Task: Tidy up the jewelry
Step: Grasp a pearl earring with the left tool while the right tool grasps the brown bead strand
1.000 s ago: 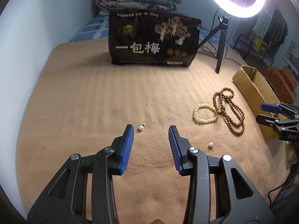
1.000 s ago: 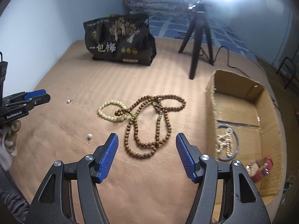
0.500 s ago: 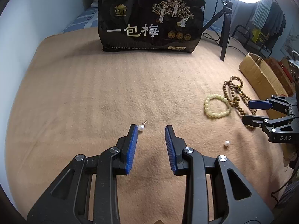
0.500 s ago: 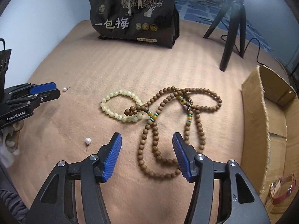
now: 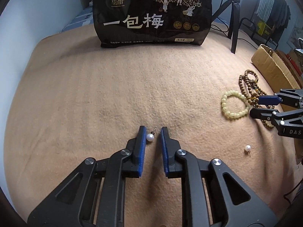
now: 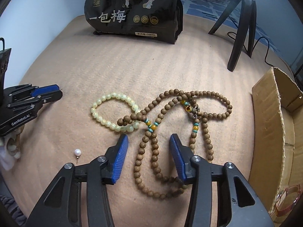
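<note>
Flanking pearl earring (image 5: 150, 137), left tongs (image 5: 153, 132), narrowly parted.

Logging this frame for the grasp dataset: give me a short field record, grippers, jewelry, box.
left gripper: open, fingers astride pearl earring, earring against the left pad
right gripper: open, fingers astride two strands of the wooden necklace
second earring: loose on the blanket, apart from both grippers
pale bracelet: flat on the blanket, one wooden necklace loop lying across it
box: right of the necklace, red watch strap inside
surface: tan blanket
backdrop: black bag, tripod
</note>
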`<state>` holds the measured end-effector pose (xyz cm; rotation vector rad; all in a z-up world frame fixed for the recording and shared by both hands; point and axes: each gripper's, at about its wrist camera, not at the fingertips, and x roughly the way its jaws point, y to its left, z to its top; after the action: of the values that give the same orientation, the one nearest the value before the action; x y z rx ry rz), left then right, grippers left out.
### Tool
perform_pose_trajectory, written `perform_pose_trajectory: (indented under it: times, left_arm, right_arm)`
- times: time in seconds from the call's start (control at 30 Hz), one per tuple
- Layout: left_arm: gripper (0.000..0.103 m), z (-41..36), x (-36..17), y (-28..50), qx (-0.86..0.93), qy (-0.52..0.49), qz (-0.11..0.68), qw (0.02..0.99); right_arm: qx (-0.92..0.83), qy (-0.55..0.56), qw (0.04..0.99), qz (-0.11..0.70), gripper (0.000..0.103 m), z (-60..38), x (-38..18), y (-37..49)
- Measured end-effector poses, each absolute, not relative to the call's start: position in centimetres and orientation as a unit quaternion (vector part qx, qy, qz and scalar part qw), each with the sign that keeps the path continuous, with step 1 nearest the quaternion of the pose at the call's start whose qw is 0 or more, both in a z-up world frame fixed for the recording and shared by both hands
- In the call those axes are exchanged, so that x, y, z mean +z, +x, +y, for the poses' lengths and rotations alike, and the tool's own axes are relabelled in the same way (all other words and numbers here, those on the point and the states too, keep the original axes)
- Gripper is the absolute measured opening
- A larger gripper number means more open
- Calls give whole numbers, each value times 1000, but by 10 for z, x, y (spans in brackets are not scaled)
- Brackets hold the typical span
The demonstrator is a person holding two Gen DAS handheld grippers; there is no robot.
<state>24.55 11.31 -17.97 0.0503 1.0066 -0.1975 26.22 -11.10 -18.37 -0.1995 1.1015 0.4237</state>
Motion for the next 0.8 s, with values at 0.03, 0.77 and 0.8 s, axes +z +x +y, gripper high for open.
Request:
perform_pose_trajectory:
  times: [0.03, 0.77, 0.8]
  left_arm:
    - [10, 113, -180, 246, -94, 25, 481, 871]
    - [6, 117, -143, 225, -86, 9, 447, 890]
    - [6, 116, -139, 224, -87, 9, 444, 892]
  right_arm:
    - [198, -95, 826, 520, 35, -110, -186, 266]
    - [197, -67, 847, 490, 5, -137, -140, 244]
    - [197, -65, 848, 487, 5, -139, -136, 243]
